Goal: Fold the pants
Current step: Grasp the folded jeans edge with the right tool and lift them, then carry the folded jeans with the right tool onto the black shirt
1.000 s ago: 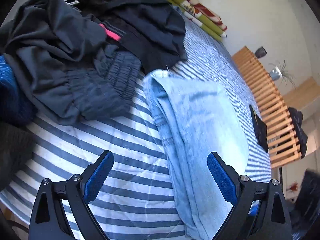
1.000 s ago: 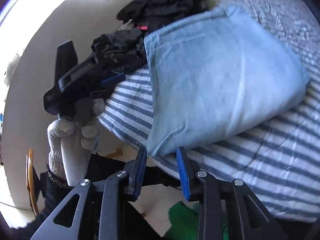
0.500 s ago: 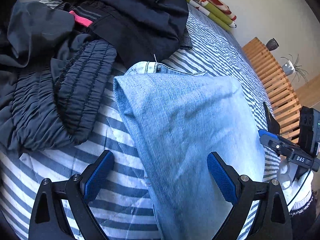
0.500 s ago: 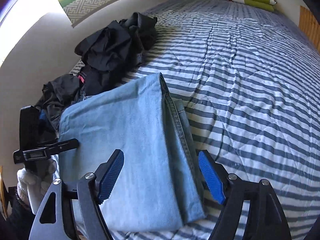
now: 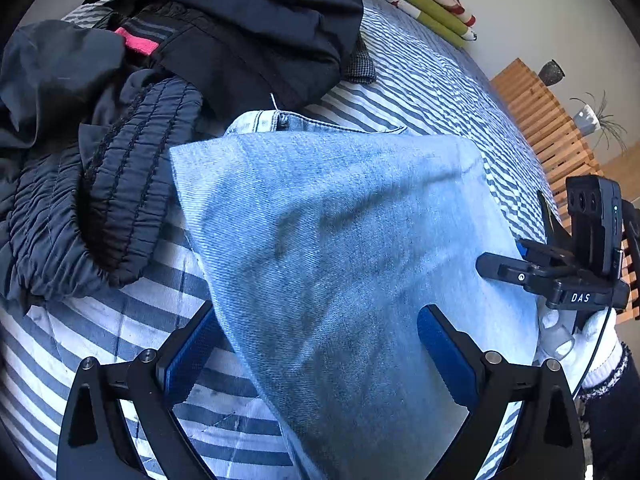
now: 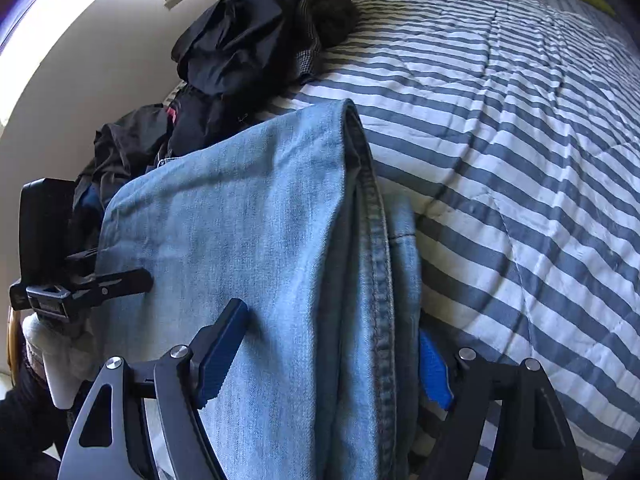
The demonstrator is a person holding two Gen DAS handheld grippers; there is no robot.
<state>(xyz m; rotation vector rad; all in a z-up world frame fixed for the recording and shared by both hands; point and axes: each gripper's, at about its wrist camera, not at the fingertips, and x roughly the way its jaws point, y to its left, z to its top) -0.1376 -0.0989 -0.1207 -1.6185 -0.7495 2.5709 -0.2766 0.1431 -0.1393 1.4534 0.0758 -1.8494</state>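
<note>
Light blue folded jeans (image 5: 340, 220) lie on the striped bedcover (image 5: 420, 80), with the waistband (image 5: 304, 122) at the far end. My left gripper (image 5: 320, 356) is open and low over the jeans' near left part, and the denim edge covers part of its left finger. My right gripper (image 6: 328, 364) is open too and straddles the seamed right edge of the jeans (image 6: 256, 240). Each wrist view shows the other gripper beside the denim: the right gripper (image 5: 560, 280) in a white-gloved hand, and the left gripper (image 6: 80, 284).
A heap of dark clothes (image 5: 140, 120) with a pink band lies against the jeans' far left side, and the same dark clothes (image 6: 260, 40) run along the wall. Green and red pillows (image 5: 420, 0) lie at the bed's head. A wooden slatted rack (image 5: 540, 120) with pots stands beyond the bed.
The right gripper has gone from nearly shut at the bed's edge to wide open over the jeans' seam. The left gripper, still open, has moved forward and down onto the denim.
</note>
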